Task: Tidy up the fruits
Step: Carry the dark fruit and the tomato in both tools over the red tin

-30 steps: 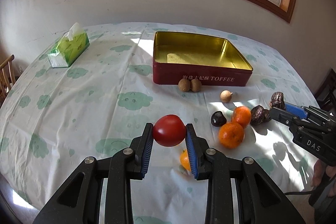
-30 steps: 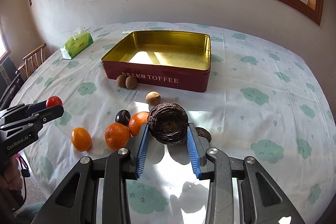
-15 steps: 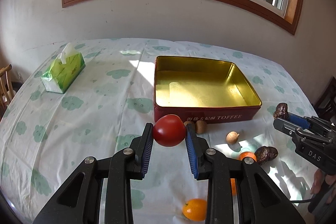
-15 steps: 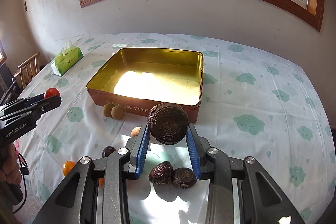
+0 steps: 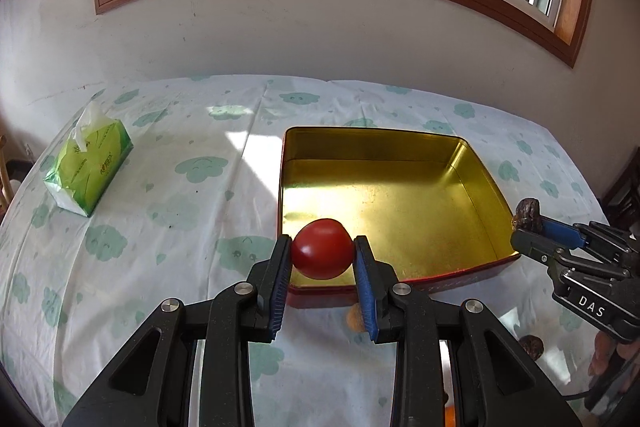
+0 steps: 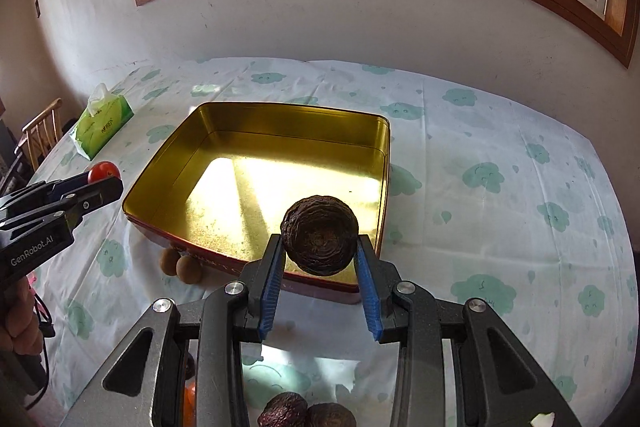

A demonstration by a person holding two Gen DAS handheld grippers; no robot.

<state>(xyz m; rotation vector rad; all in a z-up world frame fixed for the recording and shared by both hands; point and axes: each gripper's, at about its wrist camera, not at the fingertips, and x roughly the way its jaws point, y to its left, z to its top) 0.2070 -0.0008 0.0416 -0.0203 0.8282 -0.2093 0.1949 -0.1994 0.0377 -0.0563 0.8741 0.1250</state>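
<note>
Gold-lined inside and red outside, the tin [image 5: 384,195] sits open on the desk [image 5: 180,227], which carries a white cloth with green cloud prints. The left gripper [image 5: 322,259] is clenched on a red tomato [image 5: 322,249], held above the tin's near wall at 6 o'clock in the left wrist view. The right gripper [image 6: 320,251] is clenched on a dark wrinkled fruit [image 6: 319,234], held over the tin's near right corner. Two small brown fruits [image 6: 181,265] lie touching each other just outside the near wall, at 7 o'clock of the tin. Two more dark wrinkled fruits [image 6: 306,414] lie on the desk beneath the right gripper. A green tissue pack [image 5: 88,173] lies at 9 o'clock, well apart from the tin.
</note>
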